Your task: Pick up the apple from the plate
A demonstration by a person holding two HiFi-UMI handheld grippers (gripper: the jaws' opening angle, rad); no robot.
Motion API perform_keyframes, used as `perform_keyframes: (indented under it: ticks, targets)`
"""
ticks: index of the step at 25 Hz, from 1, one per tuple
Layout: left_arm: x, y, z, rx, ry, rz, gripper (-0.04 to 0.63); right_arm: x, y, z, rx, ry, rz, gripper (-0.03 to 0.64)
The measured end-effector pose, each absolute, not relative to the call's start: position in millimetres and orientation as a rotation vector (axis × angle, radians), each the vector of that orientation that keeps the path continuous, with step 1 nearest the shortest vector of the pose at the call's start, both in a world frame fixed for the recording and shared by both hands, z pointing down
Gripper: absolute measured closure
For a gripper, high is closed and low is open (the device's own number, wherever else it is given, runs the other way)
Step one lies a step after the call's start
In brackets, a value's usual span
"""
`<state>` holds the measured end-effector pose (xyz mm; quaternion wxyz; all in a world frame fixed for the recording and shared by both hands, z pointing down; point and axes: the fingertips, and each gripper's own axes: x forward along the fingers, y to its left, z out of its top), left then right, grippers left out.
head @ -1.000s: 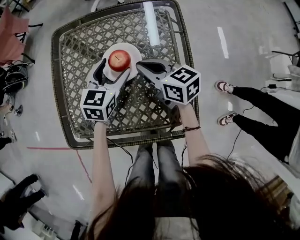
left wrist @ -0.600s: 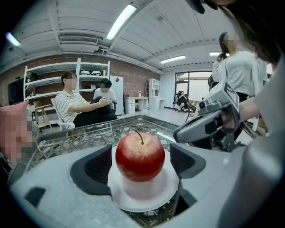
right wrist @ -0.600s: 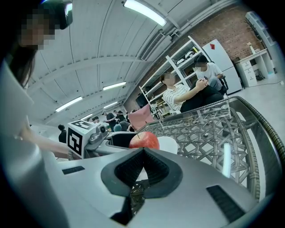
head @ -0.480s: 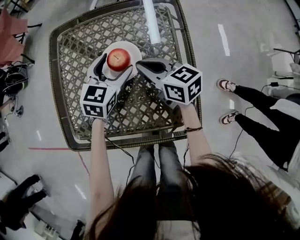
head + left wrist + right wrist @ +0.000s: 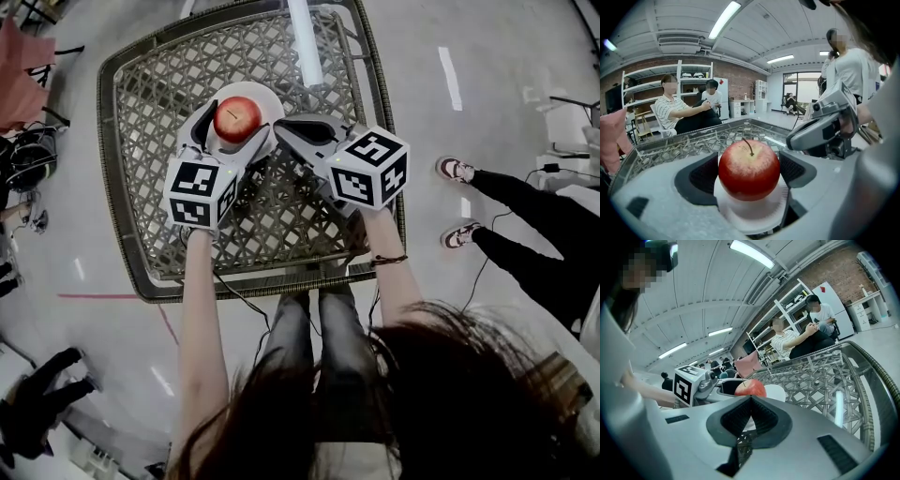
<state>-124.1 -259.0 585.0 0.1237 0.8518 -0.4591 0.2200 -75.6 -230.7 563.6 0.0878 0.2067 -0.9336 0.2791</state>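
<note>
A red apple (image 5: pixel 237 119) (image 5: pixel 749 169) stands stem up on a small white plate (image 5: pixel 266 101) (image 5: pixel 750 213) on the lattice table (image 5: pixel 281 220). My left gripper (image 5: pixel 232 128) (image 5: pixel 749 165) is open, one dark pad on each side of the apple. The pads stand very close to its skin and I see no squeeze. My right gripper (image 5: pixel 287 128) (image 5: pixel 751 400) is shut with nothing in it, just right of the plate. In the right gripper view the apple (image 5: pixel 751 388) shows beyond its closed tips, next to the left gripper's marker cube (image 5: pixel 689 383).
The woven table has a raised rim (image 5: pixel 131 272) all round. A person's legs and shoes (image 5: pixel 455 172) are on the floor to the right. Bags (image 5: pixel 23 155) lie on the floor at the left. People sit beyond the table (image 5: pixel 677 110).
My left gripper has slid a little further forward round the apple and its jaws have spread slightly. The apple, plate and right gripper have stayed put.
</note>
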Motion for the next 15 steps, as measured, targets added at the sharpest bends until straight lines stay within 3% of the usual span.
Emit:
perform_keyframes:
  ticks: [15]
  targets:
    - [-123.9,-261.7,589.9,2.464,-1.335,0.669,0.195,-75.5,-233.0,564.2,0.617,-2.789,0.837,0.607]
